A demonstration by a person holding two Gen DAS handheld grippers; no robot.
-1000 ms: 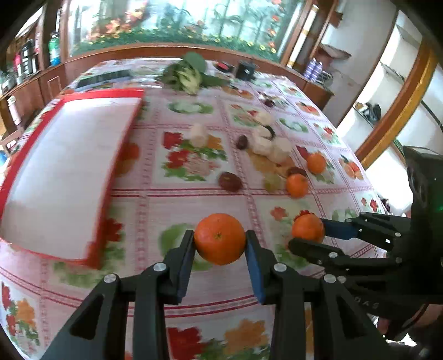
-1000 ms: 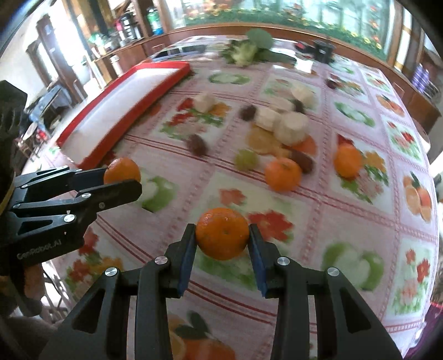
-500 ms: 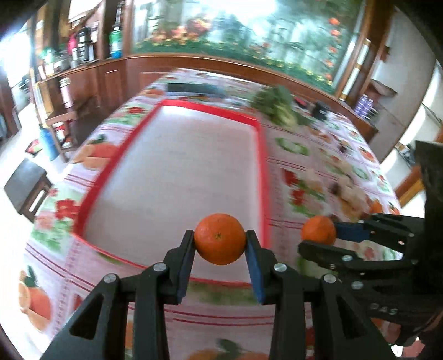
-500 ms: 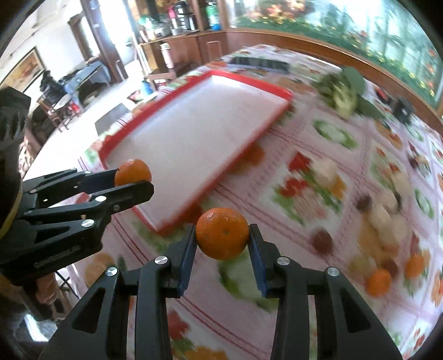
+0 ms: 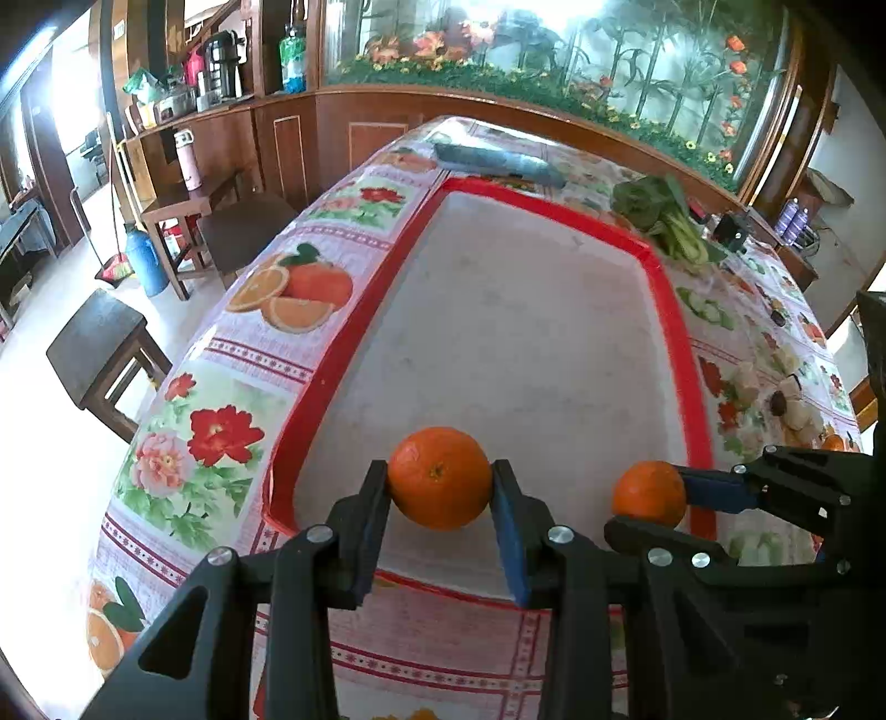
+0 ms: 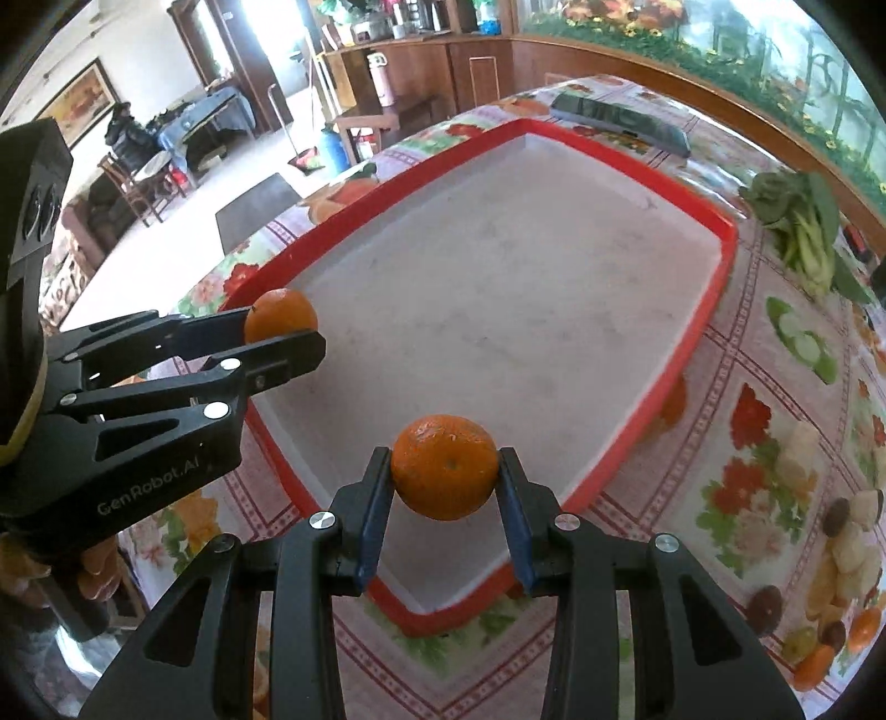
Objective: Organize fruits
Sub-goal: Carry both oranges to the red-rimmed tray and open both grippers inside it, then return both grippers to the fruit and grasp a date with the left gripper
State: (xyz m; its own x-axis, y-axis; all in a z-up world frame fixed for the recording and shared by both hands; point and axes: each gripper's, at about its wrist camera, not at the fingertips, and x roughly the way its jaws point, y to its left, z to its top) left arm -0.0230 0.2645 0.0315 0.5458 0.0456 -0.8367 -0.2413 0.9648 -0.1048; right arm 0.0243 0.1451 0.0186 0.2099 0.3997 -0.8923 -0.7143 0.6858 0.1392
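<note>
Worktop (image 5: pixel 232 387) has a floral, fruit-print cloth. Behind its far edge: curved wood-panelled cabinet (image 5: pixel 343 127) under a large mural (image 5: pixel 554 50) of bamboo and flowers. Past the left edge: pale glossy floor (image 5: pixel 50 310), dark wooden stool (image 5: pixel 99 349), blue jug (image 5: pixel 145 260), pink flask (image 5: pixel 185 158) on a side table. Strong daylight from the upper left. Framed picture (image 6: pixel 83 105) on the white wall.
</note>
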